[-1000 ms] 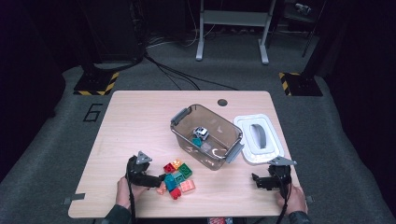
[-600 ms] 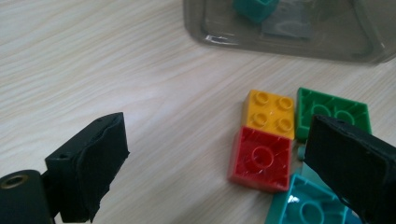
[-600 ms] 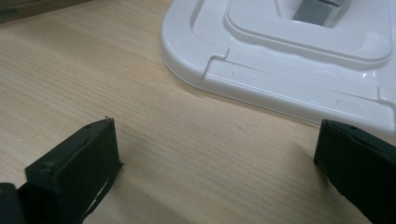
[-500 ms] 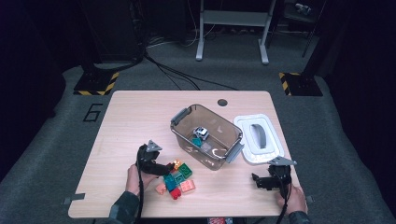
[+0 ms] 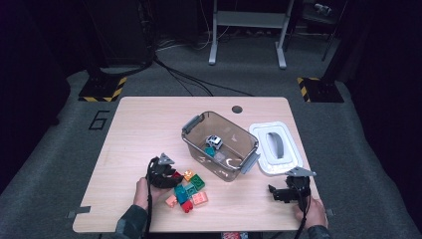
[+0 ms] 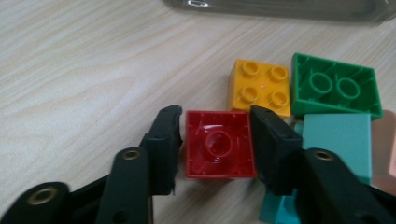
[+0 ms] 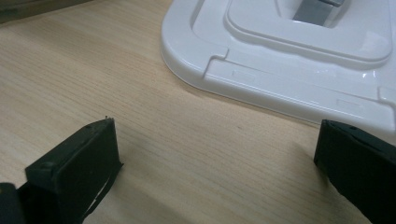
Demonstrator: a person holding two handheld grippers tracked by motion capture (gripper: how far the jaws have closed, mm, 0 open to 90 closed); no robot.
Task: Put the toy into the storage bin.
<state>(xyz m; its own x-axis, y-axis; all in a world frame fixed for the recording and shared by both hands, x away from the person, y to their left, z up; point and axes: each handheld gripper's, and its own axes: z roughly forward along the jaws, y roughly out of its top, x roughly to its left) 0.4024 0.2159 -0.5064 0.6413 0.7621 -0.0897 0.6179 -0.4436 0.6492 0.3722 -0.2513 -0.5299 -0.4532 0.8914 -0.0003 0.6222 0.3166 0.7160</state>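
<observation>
A red brick (image 6: pixel 219 144) lies upside down on the table at the left edge of a pile of bricks (image 5: pixel 190 192). My left gripper (image 6: pixel 217 128) straddles it, and its jaws have just been closing. The right jaw is against the brick; a thin gap shows at the left jaw. In the high view the left gripper (image 5: pixel 174 177) sits beside the pile, held by a hand. My right gripper (image 5: pixel 273 192) rests open near the table's front right, and in its own view nothing but bare wood lies between the jaws of the right gripper (image 7: pixel 215 140).
A clear bin (image 5: pixel 195 123) stands mid-table with a small toy car (image 5: pixel 214 141) inside. Its white lid (image 5: pixel 291 162) lies to the right, just ahead of the right gripper, the lid (image 7: pixel 303 56) edge close. An orange brick (image 6: pixel 259 86), a green brick (image 6: pixel 334 86) and a teal brick (image 6: pixel 338 140) crowd the red one.
The left gripper moved right and forward into the left edge of the brick pile, and its jaws narrowed around the red brick. The right gripper stayed still.
</observation>
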